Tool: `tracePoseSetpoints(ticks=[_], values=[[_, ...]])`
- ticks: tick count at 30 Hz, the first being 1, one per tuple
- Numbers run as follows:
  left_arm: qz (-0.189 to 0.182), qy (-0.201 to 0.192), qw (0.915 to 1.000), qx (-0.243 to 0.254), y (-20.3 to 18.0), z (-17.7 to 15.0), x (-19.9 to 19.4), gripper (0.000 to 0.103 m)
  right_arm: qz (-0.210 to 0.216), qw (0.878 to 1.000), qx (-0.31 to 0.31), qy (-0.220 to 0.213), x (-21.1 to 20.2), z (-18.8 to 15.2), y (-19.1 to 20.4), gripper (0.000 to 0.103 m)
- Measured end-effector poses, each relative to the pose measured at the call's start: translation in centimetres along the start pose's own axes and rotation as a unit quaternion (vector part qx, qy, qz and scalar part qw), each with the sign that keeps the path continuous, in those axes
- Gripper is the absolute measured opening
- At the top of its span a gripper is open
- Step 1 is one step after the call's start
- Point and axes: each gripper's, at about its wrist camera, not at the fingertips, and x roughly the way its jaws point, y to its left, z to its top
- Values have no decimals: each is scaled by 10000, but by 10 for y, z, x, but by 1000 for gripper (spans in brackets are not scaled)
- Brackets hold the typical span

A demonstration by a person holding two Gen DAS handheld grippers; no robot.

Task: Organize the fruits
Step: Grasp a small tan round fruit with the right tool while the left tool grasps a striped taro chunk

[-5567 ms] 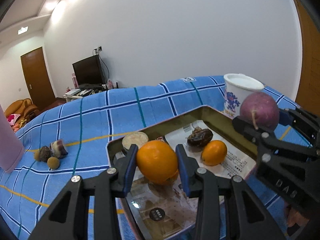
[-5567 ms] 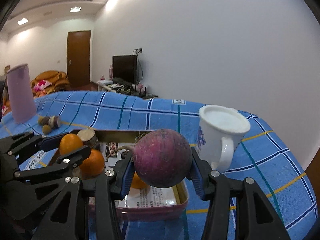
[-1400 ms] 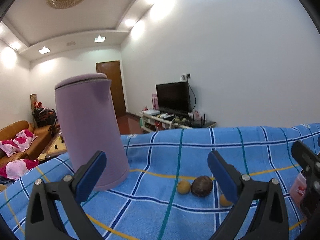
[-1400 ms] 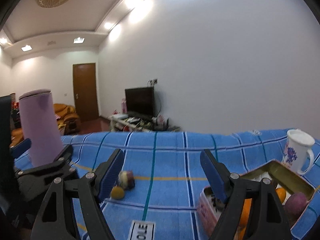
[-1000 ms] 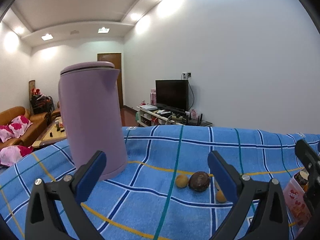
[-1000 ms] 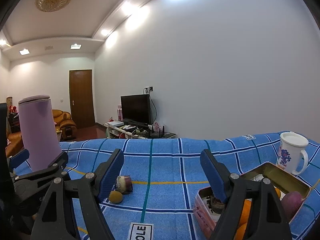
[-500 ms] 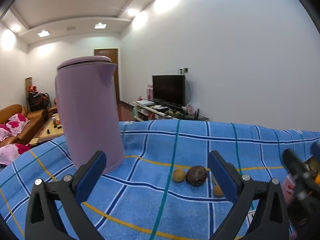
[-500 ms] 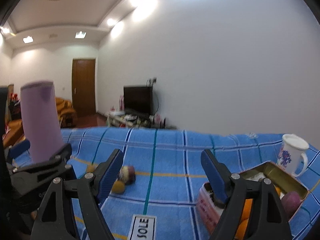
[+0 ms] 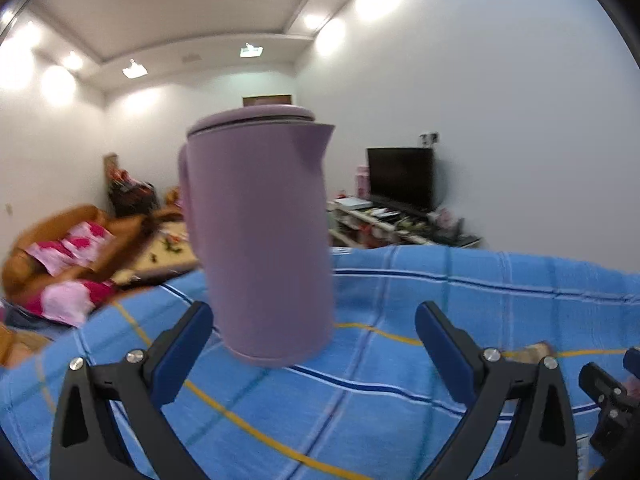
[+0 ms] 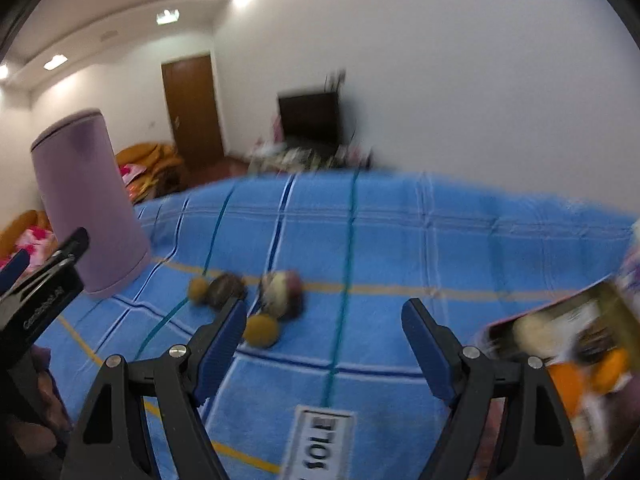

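Now both grippers hang spread and empty over the blue checked tabletop (image 10: 460,240).

Largest is the tabletop cloth, with broad bare stretches ahead of the right gripper (image 10: 322,326) and to its right, up to the far edge where the cloth meets the white wall. Next, the purple kettle (image 9: 260,240) stands upright near the left edge, ahead of the left gripper (image 9: 312,338), whose jaws stand wide apart with nothing between them. At the right edge the tin tray (image 10: 560,320) holds orange fruit, blurred. Smallest, the loose fruits (image 10: 248,296) sit clustered mid-cloth just beyond the right gripper's left finger, well apart from the tray; its jaws are wide too, gripping nothing.
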Motion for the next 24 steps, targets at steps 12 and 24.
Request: tracePoseSetpoints(ticks=[12,24], values=[[24,751,9972,-15,5,-5,36,103,398,9892,-371,1359,73,4,39,45],[-864,738,9935,52,-12,-8,23,103,475,9969,-417,464,17,1,7,31]])
